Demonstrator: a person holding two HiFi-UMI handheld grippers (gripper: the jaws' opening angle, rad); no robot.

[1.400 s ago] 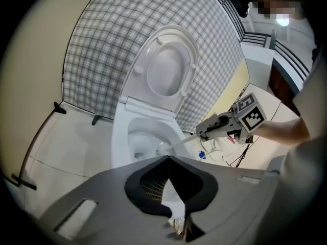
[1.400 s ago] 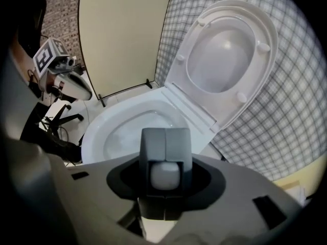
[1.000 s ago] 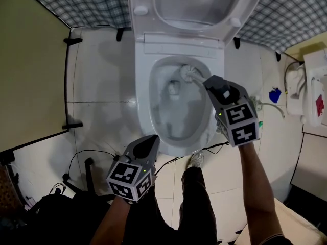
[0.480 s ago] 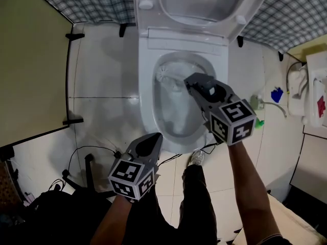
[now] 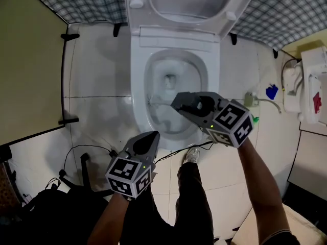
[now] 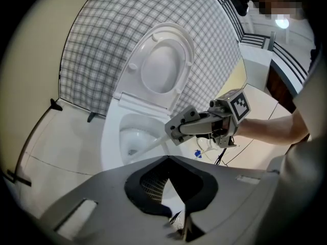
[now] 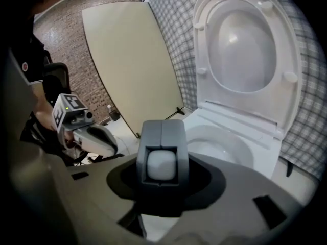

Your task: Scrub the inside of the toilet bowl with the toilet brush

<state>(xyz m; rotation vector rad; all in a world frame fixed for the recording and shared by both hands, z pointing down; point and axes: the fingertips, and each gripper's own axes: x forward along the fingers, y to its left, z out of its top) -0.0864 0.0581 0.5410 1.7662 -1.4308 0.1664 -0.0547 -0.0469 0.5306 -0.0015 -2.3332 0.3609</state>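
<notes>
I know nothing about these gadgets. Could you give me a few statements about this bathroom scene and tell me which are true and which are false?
1. The toilet's lid is raised. True.
2. The right gripper is clamped on the toilet brush. True.
3. The left gripper holds a cloth. False: it holds nothing, its jaws are together, and it hangs over the floor beside the toilet.
4. The brush stands in a holder on the floor. False: its handle reaches from the right gripper down into the bowl.
5. The wall behind the toilet is plain white. False: it has a checked pattern.
</notes>
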